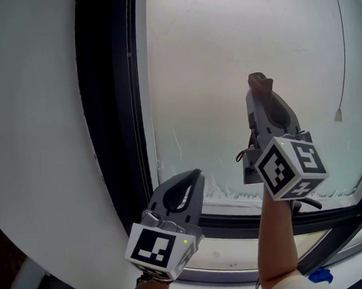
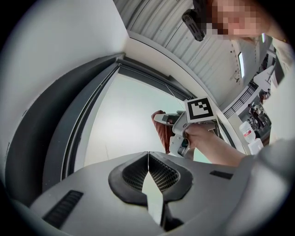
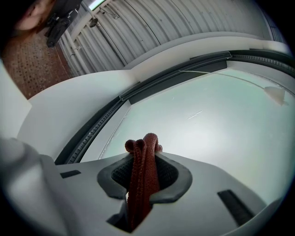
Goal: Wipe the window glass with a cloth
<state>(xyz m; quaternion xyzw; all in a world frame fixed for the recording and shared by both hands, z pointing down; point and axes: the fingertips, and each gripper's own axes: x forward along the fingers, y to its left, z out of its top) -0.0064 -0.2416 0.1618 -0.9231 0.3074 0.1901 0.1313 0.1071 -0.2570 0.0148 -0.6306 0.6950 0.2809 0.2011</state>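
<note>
Rust-red cloth pinched in right claw, end poking past its tips; left claw clenched

The window glass lies open above and beside the right gripper, which pinches the cloth mid-pane; the dark frame bounds it left and below, a cord hangs at right, and the left gripper sits by the lower-left corner.

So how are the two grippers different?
The right gripper is shut on a red cloth; the left gripper is shut and empty. The right gripper is higher, in front of the glass; the left gripper is lower, by the frame. Both are grey.
</note>
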